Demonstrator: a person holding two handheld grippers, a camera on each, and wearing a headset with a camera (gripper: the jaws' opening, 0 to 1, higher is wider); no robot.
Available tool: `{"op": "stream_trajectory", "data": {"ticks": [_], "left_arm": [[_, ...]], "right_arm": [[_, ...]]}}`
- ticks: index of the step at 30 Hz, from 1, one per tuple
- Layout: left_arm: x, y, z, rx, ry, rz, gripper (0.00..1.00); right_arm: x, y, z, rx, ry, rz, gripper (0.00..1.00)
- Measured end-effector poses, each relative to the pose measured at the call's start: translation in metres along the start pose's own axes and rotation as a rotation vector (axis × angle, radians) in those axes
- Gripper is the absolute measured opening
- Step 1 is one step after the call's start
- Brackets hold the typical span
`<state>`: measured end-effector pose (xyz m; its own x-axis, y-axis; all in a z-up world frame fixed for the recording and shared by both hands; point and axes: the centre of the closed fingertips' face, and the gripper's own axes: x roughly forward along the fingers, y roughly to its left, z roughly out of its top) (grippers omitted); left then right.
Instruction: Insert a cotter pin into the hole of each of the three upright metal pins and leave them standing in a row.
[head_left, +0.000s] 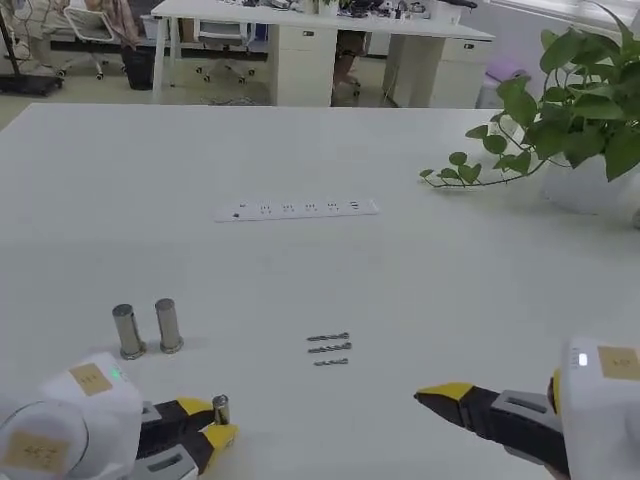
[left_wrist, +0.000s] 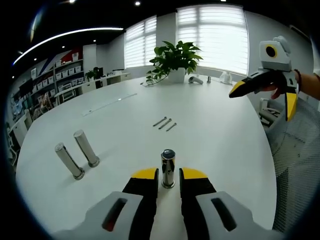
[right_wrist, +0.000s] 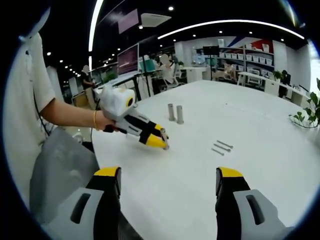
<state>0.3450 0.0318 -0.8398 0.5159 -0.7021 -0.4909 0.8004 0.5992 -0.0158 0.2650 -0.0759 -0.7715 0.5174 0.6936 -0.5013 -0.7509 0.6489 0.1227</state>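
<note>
Item one: your left gripper (left_wrist: 168, 173) sits low by the near edge of the table (head_left: 300, 270), its yellow-tipped jaws drawn in close on either side of the third pin (left_wrist: 168, 161). You cannot tell whether they press it or merely flank it. That pin is upright, and its foot appears to be down on the tabletop. Item two: your right gripper (right_wrist: 167, 182) is held clear of the surface at the near right, jaws spread wide with nothing between them. Item three: the far-left pin (head_left: 128, 330) and the neighbour pin (head_left: 167, 325) stand side by side, just apart, beyond and to the left of your left gripper. Item four: three cotter pins (head_left: 328, 349) lie flat in a tight stack of parallel lines near the table's middle, well apart from every pin. Item five, open room: bare tabletop lies between the cotter pins and each gripper, and a wider bare band runs up to the power strip (head_left: 296, 209). Item six: the potted plant (head_left: 570, 110) is at the far right edge, its trailing stems reaching inward over the surface.
</note>
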Motion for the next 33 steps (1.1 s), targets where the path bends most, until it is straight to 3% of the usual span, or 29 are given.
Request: {"op": "stream_trajectory", "data": {"ticks": [8, 20, 33], "left_arm": [[-0.004, -0.001, 0.002, -0.015, -0.002, 0.008, 0.27], [-0.023, -0.002, 0.017, -0.081, -0.052, 0.045, 0.45], [-0.048, -0.007, 0.028, -0.159, -0.098, 0.087, 0.61]], "right_arm": [[-0.002, -0.007, 0.007, 0.004, -0.016, 0.002, 0.76], [0.007, -0.031, 0.017, -0.010, 0.015, 0.011, 0.59], [0.034, -0.062, 0.015, -0.112, 0.111, 0.053, 0.45]]}}
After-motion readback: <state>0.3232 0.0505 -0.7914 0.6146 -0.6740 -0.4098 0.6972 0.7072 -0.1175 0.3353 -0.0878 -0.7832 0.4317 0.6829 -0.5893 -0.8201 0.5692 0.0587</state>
